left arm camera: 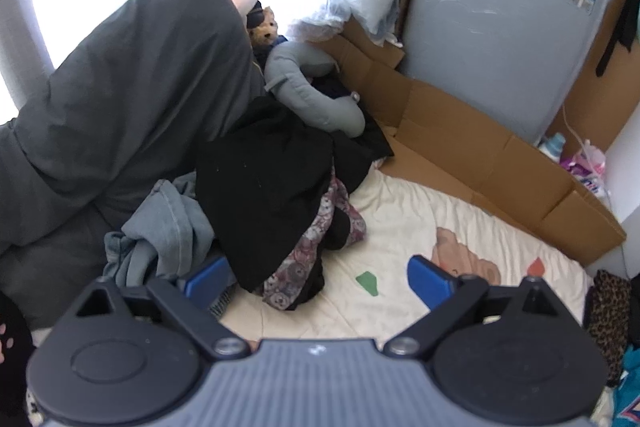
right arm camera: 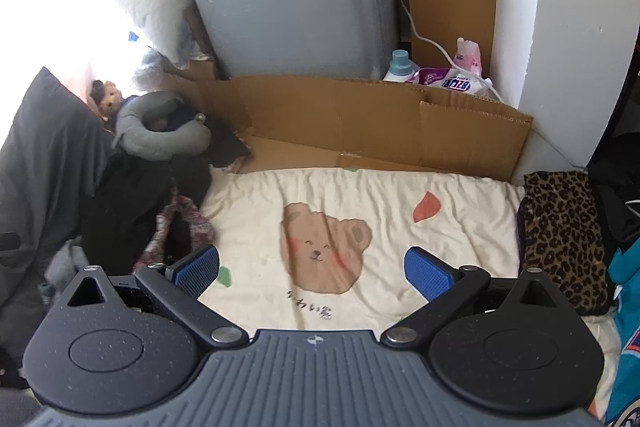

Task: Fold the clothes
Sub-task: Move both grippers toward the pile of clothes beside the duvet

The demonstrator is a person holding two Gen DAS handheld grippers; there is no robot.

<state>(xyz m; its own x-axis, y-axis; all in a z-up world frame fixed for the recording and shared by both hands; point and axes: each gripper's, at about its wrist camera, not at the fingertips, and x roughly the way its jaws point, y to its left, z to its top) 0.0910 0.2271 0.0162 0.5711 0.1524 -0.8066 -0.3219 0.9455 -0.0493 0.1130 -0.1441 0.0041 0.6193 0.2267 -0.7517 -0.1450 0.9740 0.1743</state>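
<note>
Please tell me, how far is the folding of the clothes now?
Done: nothing visibly folded; the cream sheet lies bare. In hand: nothing; left gripper and right gripper are open and empty. Left: the whole pile, black garment, blue-grey garment and patterned garment, all crumpled.

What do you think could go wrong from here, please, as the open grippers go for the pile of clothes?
1. The black garment lies tangled over the floral patterned cloth and the grey-blue denim piece; the left gripper may well lift several at once.
2. The grey U-shaped neck pillow rests on the pile's far end and could get dragged along.
3. The right gripper hovers over the cream bear-print sheet and might pinch it.
</note>
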